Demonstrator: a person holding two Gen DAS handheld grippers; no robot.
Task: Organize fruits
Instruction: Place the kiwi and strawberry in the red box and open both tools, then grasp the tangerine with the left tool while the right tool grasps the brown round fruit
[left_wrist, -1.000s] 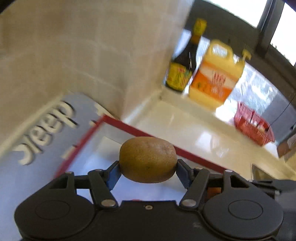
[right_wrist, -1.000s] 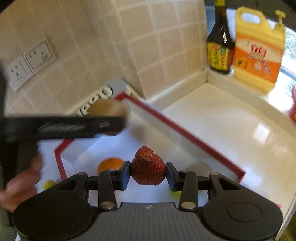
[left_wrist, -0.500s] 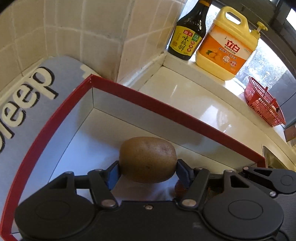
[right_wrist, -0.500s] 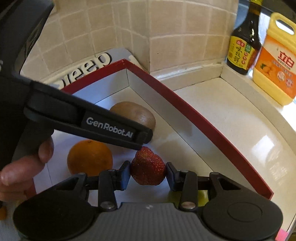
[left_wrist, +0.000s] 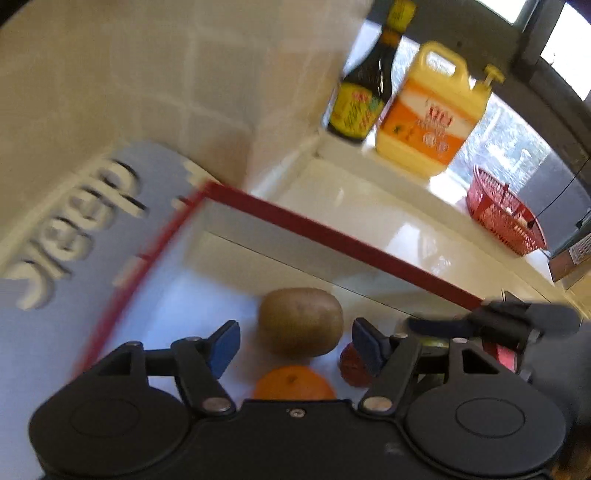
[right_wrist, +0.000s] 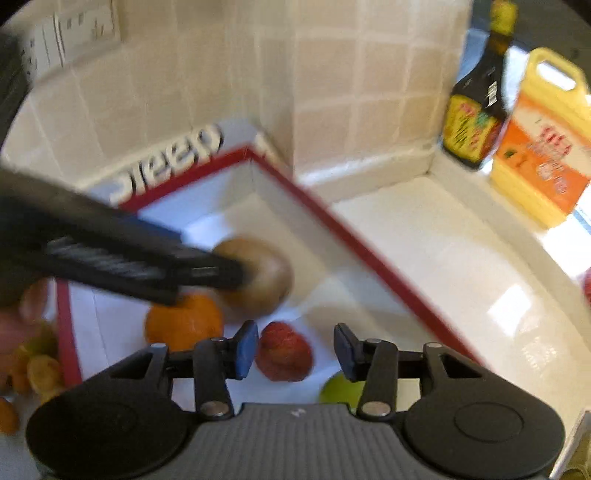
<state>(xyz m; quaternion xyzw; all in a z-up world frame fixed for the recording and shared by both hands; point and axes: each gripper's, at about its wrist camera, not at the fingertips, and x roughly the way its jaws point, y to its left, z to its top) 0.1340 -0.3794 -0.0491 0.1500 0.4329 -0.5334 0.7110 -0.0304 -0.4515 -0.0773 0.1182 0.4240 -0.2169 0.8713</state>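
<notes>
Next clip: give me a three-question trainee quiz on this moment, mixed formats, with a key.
1. True or false: the left hand-held gripper is clamped on the kiwi.
2. Which fruit lies between the fingers of the right hand-held gripper? A) strawberry B) orange C) banana
3. Fill in: the kiwi, orange and strawberry lie inside the white box with the ____ rim.

Key: 1 false, its jaws are open; 2 A; 3 red.
</notes>
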